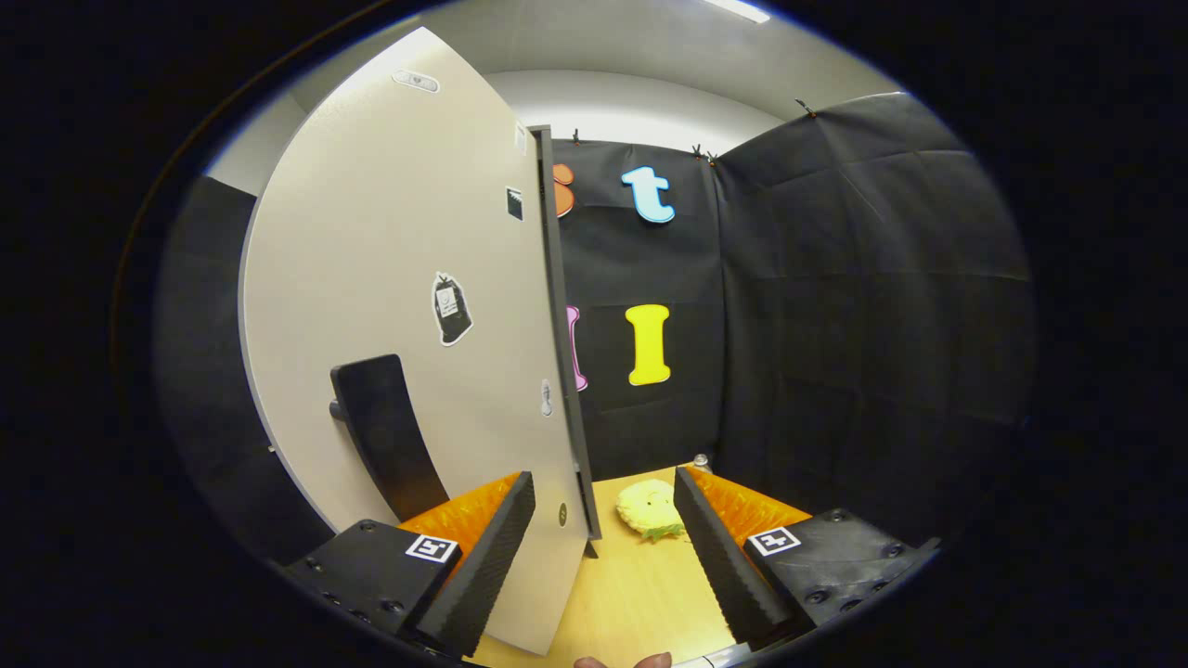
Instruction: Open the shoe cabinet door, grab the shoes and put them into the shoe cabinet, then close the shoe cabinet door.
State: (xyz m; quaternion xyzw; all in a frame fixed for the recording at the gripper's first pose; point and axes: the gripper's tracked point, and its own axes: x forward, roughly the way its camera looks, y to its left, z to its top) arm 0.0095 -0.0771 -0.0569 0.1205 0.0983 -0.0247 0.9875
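1. My gripper (pixel 603 543) is released, its two fingers spread wide apart and pressing on nothing.
2. The tall beige flat-panel shoe cabinet door (pixel 399 306) stands swung out, and its dark outer edge (pixel 564 371) runs down into the gap between my fingers, closer to the left finger (pixel 483 557) than to the right finger (pixel 715 547).
3. I cannot tell whether the left finger touches the door face; it sits right against it in this view, while the right finger is well apart from the door.
4. A black, upright, slightly curved bar handle (pixel 385 436) is mounted on the lower part of the door face, just above and beyond my left finger.
5. Several small stickers sit on the door face, the largest a dark bag-shaped sticker (pixel 451 309) at mid height; a small pale oval fitting (pixel 415 81) sits near the door's top.
6. Under my fingers lies a light wooden floor surface (pixel 631 594).
7. On that surface, beyond my fingers and just right of the door's bottom corner, rests a pale yellow fluffy slipper-like shoe (pixel 652 508) with a bit of green at its near edge.
8. Black cloth booth wall (pixel 835 306) rises behind the shoe and on the right.
9. Fingertips of my hand (pixel 622 661) peek in at the near edge of the wooden surface.
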